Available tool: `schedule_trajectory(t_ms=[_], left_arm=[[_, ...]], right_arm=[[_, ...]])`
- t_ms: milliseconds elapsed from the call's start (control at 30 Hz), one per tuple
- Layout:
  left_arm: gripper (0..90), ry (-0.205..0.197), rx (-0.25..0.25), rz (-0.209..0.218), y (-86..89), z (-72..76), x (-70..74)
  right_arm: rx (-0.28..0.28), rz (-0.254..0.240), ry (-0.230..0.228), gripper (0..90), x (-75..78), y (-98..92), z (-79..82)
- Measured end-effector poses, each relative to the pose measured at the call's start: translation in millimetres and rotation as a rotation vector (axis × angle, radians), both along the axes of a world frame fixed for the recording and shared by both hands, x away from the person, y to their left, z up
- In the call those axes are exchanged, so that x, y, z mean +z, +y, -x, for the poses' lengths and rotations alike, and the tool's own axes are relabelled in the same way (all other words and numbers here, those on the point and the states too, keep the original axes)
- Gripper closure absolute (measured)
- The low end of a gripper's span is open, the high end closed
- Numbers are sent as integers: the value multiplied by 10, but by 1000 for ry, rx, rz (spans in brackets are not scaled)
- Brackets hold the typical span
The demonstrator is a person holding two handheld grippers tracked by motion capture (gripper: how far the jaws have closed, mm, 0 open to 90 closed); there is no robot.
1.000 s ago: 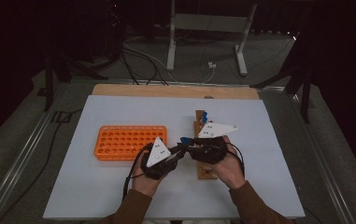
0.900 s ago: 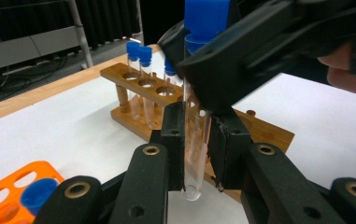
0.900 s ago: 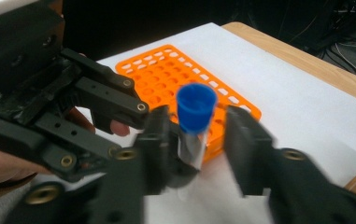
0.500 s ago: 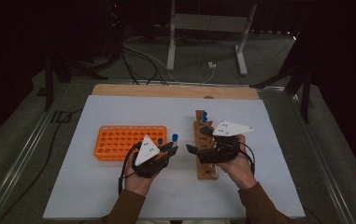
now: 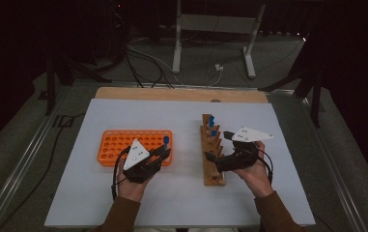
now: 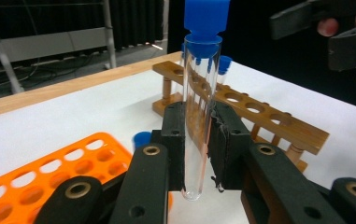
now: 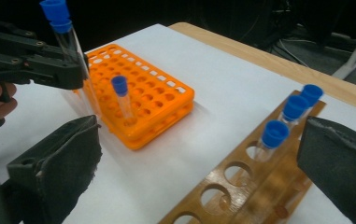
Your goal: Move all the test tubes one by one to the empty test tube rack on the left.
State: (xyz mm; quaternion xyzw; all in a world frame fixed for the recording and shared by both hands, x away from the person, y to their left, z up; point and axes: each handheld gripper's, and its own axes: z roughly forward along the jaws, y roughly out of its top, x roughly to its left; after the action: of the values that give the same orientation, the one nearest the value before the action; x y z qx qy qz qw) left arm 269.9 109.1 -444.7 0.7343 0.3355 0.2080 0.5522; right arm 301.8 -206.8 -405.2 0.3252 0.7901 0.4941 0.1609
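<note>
On the table (image 5: 181,203), the plastic rack (image 5: 119,145) lies left of the wooden rack (image 5: 214,159), three tubes (image 5: 211,124) standing at its far end.

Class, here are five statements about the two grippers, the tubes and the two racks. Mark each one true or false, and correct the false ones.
1. The left gripper is shut on a capped tube. True.
2. The right gripper holds a tube. False: its jaws have just been opening and nothing is between them.
3. Three blue-capped tubes stand in the wooden rack. True.
4. The orange rack holds no tubes. False: one capped tube stands in it.
5. The held tube is full of blue liquid. False: it looks clear and empty; only the cap is blue.
</note>
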Motion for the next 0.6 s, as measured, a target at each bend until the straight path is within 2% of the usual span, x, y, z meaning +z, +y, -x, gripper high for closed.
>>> schedule_trajectory(t_ms=[133, 333, 600], left_arm=[[781, -1, 23, 9, 59, -11, -18], [781, -24, 69, -6, 119, -44, -78], [781, -5, 109, -18, 153, -154, -224]], right_arm=[[-8, -16, -7, 0, 13, -50, 5], [-19, -32, -11, 0, 12, -113, 16], [-19, -39, -16, 0, 20, -144, 15]])
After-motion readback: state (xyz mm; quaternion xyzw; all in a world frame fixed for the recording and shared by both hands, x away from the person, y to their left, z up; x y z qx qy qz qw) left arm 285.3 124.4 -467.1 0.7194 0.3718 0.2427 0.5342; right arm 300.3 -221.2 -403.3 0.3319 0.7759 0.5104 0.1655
